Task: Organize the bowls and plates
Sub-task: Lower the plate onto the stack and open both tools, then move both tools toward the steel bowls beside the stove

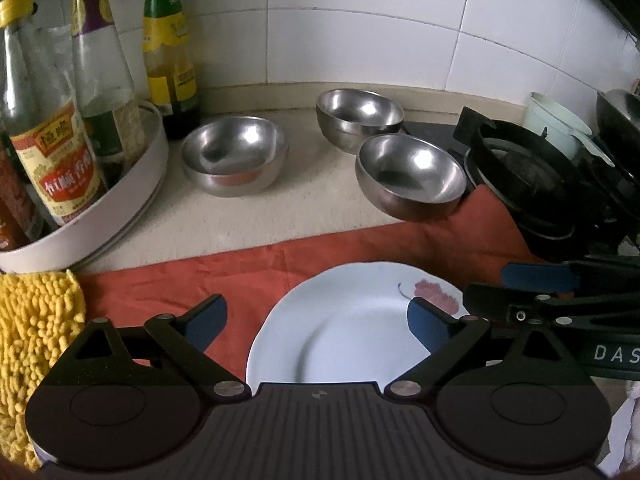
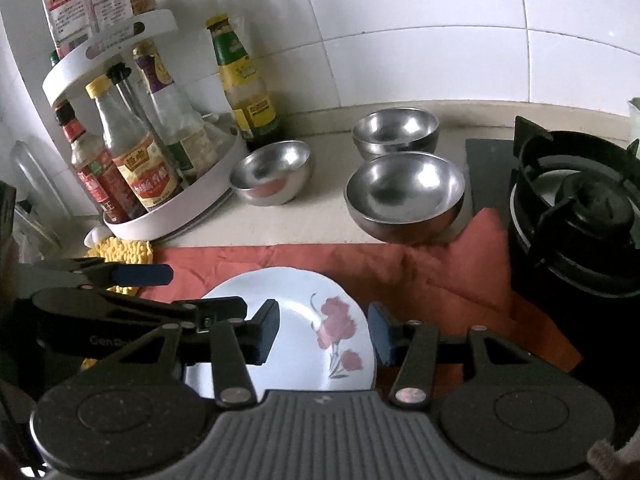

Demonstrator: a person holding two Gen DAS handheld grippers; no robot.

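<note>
A white plate with a red flower [image 1: 344,328] [image 2: 312,328] lies on an orange cloth [image 1: 168,280] [image 2: 420,276]. Three steel bowls stand behind it: one at left [image 1: 234,156] [image 2: 272,172], one at the back [image 1: 358,118] [image 2: 396,132], one nearest with its edge on the cloth [image 1: 412,178] [image 2: 406,196]. My left gripper [image 1: 318,322] is open and empty, low over the plate. My right gripper [image 2: 322,336] is open and empty, over the plate too. Each gripper shows at the edge of the other's view.
A white two-tier turntable rack [image 1: 132,196] [image 2: 188,208] with sauce bottles stands at left. A dark bottle [image 1: 170,52] [image 2: 244,84] stands beside it. A black gas burner [image 1: 532,184] [image 2: 580,208] is at right. A yellow chenille cloth [image 1: 32,340] [image 2: 124,248] lies at left.
</note>
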